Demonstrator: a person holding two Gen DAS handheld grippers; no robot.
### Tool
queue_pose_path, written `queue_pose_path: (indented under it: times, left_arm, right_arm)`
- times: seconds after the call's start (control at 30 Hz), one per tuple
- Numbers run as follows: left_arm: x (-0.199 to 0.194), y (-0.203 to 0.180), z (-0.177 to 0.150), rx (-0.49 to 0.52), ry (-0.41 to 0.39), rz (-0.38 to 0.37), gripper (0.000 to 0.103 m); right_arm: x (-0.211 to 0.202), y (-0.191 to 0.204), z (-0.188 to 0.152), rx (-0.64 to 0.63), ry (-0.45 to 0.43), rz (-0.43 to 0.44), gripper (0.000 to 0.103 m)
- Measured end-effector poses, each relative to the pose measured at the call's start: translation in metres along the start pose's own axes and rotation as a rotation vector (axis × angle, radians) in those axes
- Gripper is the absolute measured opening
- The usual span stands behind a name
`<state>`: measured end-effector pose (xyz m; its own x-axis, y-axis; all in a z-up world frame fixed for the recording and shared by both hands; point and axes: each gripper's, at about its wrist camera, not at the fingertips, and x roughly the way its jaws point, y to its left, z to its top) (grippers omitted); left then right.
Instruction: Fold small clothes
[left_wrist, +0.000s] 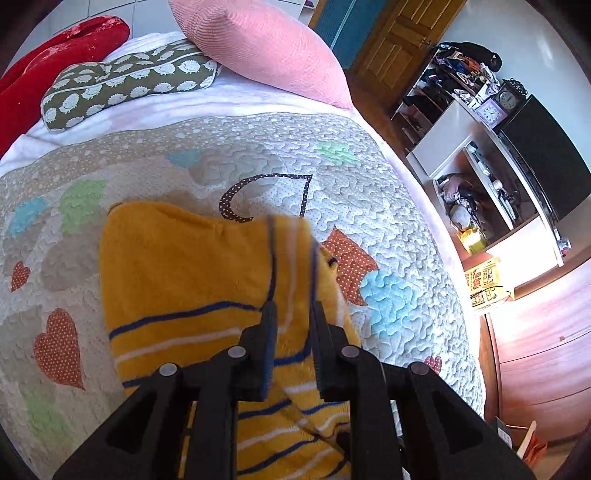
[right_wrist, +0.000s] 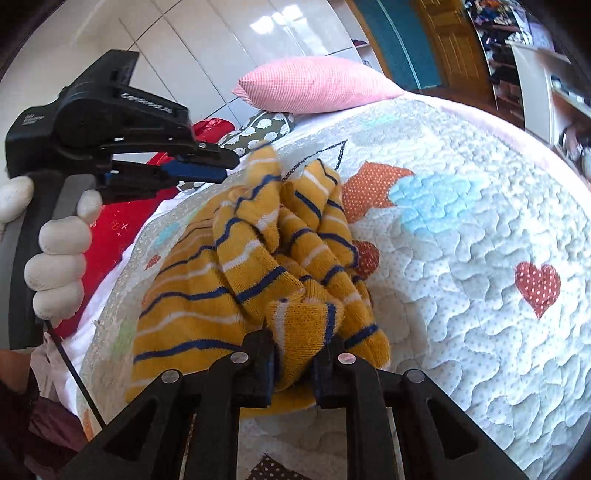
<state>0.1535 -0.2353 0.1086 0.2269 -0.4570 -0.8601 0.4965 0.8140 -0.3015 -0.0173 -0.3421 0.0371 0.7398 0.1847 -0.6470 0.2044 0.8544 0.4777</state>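
Gripping the yellow striped garment (right_wrist: 236, 266) with both grippers, I hold it bunched above the heart-patterned quilt (right_wrist: 461, 229) on the bed. My right gripper (right_wrist: 295, 343) has its jaws narrow, pinched on a thick fold — my left gripper (left_wrist: 291, 314) likewise clamps a striped edge. A pink pillow (left_wrist: 266, 48) lies at the head of the bed.

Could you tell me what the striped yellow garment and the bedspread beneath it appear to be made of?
Yellow garment: probably soft knit, perhaps cotton terry; fuzzy matte loops, limp folds. Bedspread: quilted fabric, likely cotton; puffy stitched meanders, appliqué hearts, matte.
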Motion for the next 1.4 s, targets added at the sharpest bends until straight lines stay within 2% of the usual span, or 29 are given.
queue_pose_path:
  times: [0.1, 0.13, 0.23, 0.33, 0.37, 0.4, 0.43, 0.5, 0.6, 0.63, 0.73, 0.8, 0.87, 0.9, 0.93, 0.97, 1.03, 1.07, 1.17, 1.23, 1.33, 1.4]
  left_arm:
    - [-0.028, 0.010, -0.010, -0.025, -0.060, 0.034, 0.047]
    - [-0.035, 0.015, -0.015, -0.036, -0.078, 0.048, 0.050]
    - [-0.048, 0.037, -0.042, -0.063, -0.085, 0.100, 0.050]
    - [-0.044, 0.049, -0.081, -0.043, -0.066, 0.168, 0.049]
    - [-0.040, 0.049, -0.094, -0.035, -0.054, 0.182, 0.046]
    - [-0.034, 0.051, -0.108, -0.033, -0.037, 0.183, 0.034]
    - [-0.027, 0.050, -0.117, -0.036, -0.018, 0.170, 0.026]
    - [-0.020, 0.049, -0.134, -0.050, -0.024, 0.175, 0.026]
    - [-0.018, 0.046, -0.145, -0.051, -0.050, 0.191, 0.026]
    - [-0.018, 0.045, -0.147, -0.059, -0.056, 0.190, 0.026]
    - [-0.019, 0.045, -0.150, -0.074, -0.064, 0.189, 0.026]
    - [-0.019, 0.045, -0.152, -0.078, -0.067, 0.190, 0.026]
    - [-0.018, 0.045, -0.154, -0.079, -0.070, 0.193, 0.026]
    - [-0.017, 0.045, -0.154, -0.078, -0.071, 0.198, 0.026]
    - [-0.017, 0.044, -0.155, -0.076, -0.071, 0.202, 0.026]
    - [-0.016, 0.043, -0.156, -0.072, -0.072, 0.205, 0.026]
    - [-0.015, 0.041, -0.157, -0.060, -0.074, 0.212, 0.027]
    - [-0.014, 0.040, -0.158, -0.057, -0.076, 0.223, 0.027]
    - [-0.012, 0.037, -0.160, -0.055, -0.087, 0.252, 0.028]
    - [-0.012, 0.036, -0.161, -0.046, -0.096, 0.267, 0.030]
    - [-0.016, 0.034, -0.167, -0.041, -0.105, 0.283, 0.038]
    - [-0.021, 0.036, -0.174, -0.060, -0.106, 0.282, 0.040]
  right_arm:
    - [-0.003, 0.003, -0.002, -0.005, -0.001, -0.004, 0.022]
    - [-0.003, 0.003, -0.001, -0.007, 0.003, -0.005, 0.025]
    - [-0.012, 0.004, -0.010, 0.009, 0.007, -0.002, 0.034]
    - [-0.036, -0.008, -0.014, 0.048, -0.045, -0.006, 0.040]
    - [-0.044, -0.009, -0.012, 0.051, -0.070, -0.012, 0.040]
    - [-0.051, -0.008, -0.009, 0.045, -0.097, -0.017, 0.040]
    - [-0.059, -0.005, -0.005, 0.032, -0.120, -0.020, 0.040]
    - [-0.064, 0.006, 0.007, -0.006, -0.133, -0.009, 0.040]
    - [-0.053, 0.023, 0.028, -0.042, -0.093, 0.067, 0.040]
    - [-0.044, 0.027, 0.034, -0.057, -0.064, 0.059, 0.040]
    - [-0.014, 0.028, 0.051, -0.069, -0.038, -0.071, 0.049]
    - [0.003, 0.019, 0.061, -0.023, -0.011, -0.097, 0.055]
    - [0.018, 0.005, 0.067, 0.060, 0.039, -0.048, 0.059]
    - [0.026, -0.003, 0.070, 0.112, 0.073, 0.010, 0.059]
    - [0.033, -0.011, 0.071, 0.154, 0.115, 0.083, 0.042]
    - [0.037, -0.016, 0.073, 0.179, 0.155, 0.151, 0.011]
    - [0.035, -0.025, 0.080, 0.191, 0.152, 0.169, 0.012]
    - [0.034, -0.030, 0.082, 0.189, 0.145, 0.148, 0.008]
    - [0.035, -0.045, 0.087, 0.135, 0.138, -0.094, 0.004]
    - [0.033, -0.060, 0.085, 0.130, 0.143, -0.187, 0.005]
    - [0.005, -0.074, 0.081, 0.173, 0.086, -0.144, 0.006]
    - [-0.013, -0.067, 0.081, 0.164, 0.055, -0.085, 0.006]
